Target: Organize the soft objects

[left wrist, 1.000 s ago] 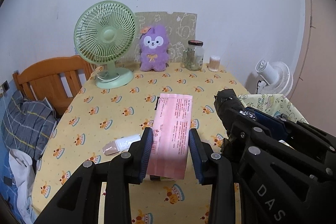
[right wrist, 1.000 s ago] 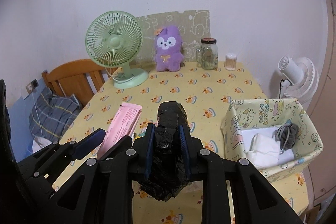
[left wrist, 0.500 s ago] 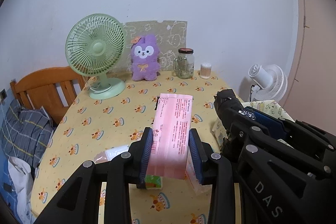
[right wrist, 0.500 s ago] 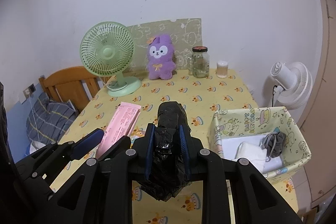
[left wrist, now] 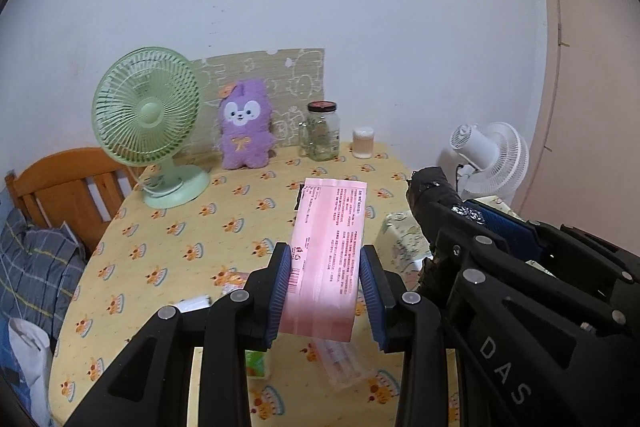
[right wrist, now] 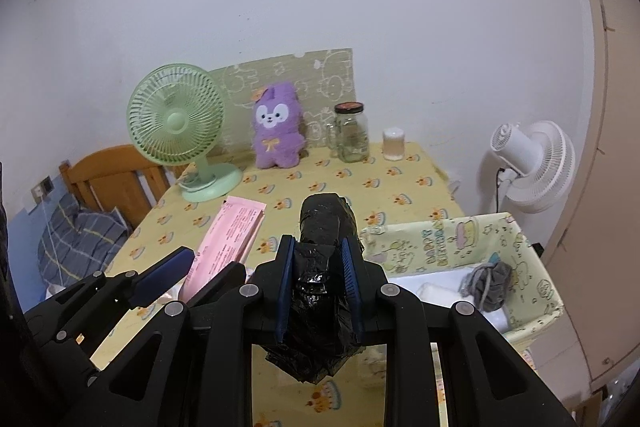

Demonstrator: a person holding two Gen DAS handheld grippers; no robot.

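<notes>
Left gripper (left wrist: 325,291): closed on a flat pink printed plastic packet (left wrist: 328,259), held above the counter (left wrist: 168,247), centre of the left-wrist frame.
Right gripper (right wrist: 318,287): clamped narrow on a black crinkled plastic bundle (right wrist: 324,251), lower centre of the right-wrist frame.
Box: yellow patterned paper box (right wrist: 440,239), right of frame, holding white cloth (right wrist: 434,293) and a grey knitted piece (right wrist: 490,283).
Back of counter: purple plush rabbit (right wrist: 276,131), green desk fan (right wrist: 176,119), glass jar (right wrist: 352,135).
</notes>
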